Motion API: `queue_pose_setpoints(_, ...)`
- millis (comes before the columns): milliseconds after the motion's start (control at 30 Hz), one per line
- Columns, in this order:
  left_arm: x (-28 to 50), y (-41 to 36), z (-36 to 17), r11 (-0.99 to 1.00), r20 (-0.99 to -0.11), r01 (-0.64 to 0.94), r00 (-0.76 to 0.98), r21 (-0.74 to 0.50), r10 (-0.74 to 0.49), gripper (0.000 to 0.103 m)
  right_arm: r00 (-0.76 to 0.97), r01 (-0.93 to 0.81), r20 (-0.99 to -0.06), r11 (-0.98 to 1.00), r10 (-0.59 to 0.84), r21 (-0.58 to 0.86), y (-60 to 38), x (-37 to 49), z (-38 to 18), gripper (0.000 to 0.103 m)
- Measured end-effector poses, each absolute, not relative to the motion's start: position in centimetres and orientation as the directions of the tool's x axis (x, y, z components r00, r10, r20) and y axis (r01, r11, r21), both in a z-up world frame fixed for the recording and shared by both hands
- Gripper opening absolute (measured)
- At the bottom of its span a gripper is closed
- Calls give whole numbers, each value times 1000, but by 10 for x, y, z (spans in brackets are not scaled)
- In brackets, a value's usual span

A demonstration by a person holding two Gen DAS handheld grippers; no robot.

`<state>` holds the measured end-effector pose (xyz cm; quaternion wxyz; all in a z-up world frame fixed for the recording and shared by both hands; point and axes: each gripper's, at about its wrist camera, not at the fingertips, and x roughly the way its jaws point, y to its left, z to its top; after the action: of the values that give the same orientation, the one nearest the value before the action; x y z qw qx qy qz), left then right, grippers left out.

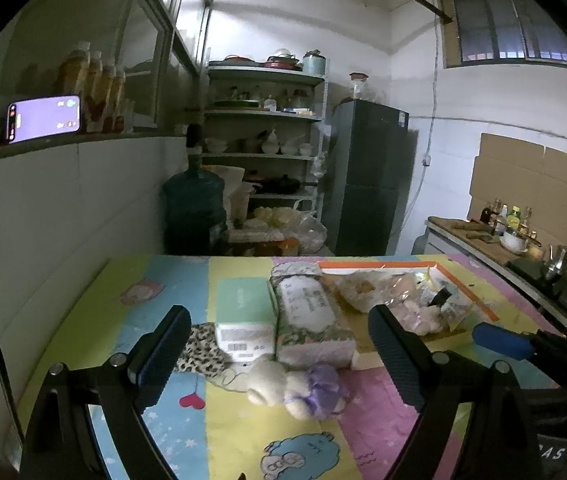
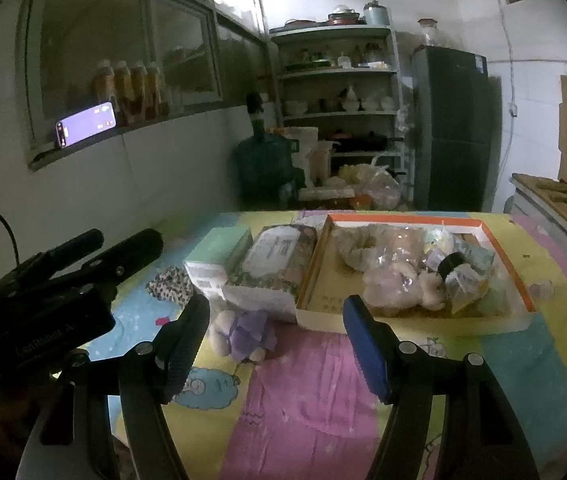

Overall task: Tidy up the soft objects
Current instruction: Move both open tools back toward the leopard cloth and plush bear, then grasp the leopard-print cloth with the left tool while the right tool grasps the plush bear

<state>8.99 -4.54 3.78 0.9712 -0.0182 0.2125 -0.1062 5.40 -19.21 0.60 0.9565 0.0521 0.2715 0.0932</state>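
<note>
A small plush toy (image 1: 297, 390) in cream and purple lies on the table near the front, also in the right wrist view (image 2: 243, 334). Behind it stand a floral tissue pack (image 1: 311, 316) (image 2: 273, 266) and a mint-green box (image 1: 245, 312) (image 2: 219, 256). A leopard-print cloth (image 1: 201, 350) (image 2: 171, 282) lies left of them. An orange-rimmed box lid (image 2: 507, 264) (image 1: 483, 300) holds several soft toys in clear bags (image 2: 399, 280). My left gripper (image 1: 279, 356) is open, above and before the plush. My right gripper (image 2: 275, 338) is open too, with nothing between its fingers.
The table carries a pastel cartoon cloth (image 2: 303, 400). A phone (image 1: 43, 118) leans on the ledge at left. Shelves (image 1: 263, 132), a water jug (image 1: 193, 208) and a fridge (image 1: 367, 176) stand beyond the table. A counter with bottles (image 1: 503, 232) runs along the right.
</note>
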Motion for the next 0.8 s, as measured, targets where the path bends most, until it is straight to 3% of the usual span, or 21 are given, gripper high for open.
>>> queue_pose_setpoints(300, 89, -18, 24, 983, -435, 158, 881, -97, -185, 90, 825, -136, -530, 980, 194, 147, -193, 55, -3, 71)
queue_pose_setpoints(500, 95, 8, 3, 981, -477, 138, 859, -137, -187, 90, 781, -149, -592, 979, 201, 137, -190, 66, -33, 71)
queue_pose_setpoints(800, 105, 42, -32, 983, -542, 106, 823, -150, -171, 90, 670, -287, -663, 940, 336, 186, -156, 106, -77, 71)
